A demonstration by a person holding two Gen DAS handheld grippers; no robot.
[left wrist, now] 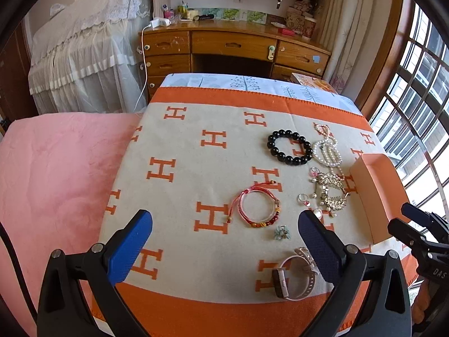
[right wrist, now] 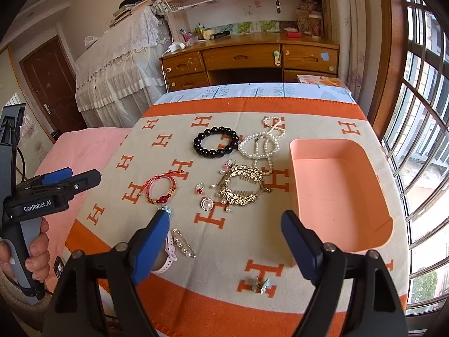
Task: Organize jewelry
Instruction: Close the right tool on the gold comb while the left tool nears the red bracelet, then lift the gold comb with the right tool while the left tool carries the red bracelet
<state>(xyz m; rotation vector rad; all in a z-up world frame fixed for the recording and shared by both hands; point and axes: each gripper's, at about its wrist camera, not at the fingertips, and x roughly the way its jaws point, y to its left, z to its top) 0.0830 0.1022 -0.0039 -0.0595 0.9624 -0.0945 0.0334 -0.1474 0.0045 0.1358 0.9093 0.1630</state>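
Surface under H-print blanket (right wrist: pixel 252 241), tray (right wrist: pixel 384 196) empty at right edge; both hand-held grippers (left wrist: pixel 224 224) (right wrist: pixel 224 224) spread, empty. Pinch small charm (right wrist: pixel 261 283) squarely, lift clear.

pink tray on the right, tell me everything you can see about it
The pink tray is a shallow, open-topped rectangular box with rounded corners, smooth and matte, plastic by the look of it. It is empty inside. It sits flat on the H-patterned blanket near the table's window-side edge, long side running away from the camera. Nothing touches it: the pearl necklace and gold hair comb lie apart to its left, and the right gripper is short of it.
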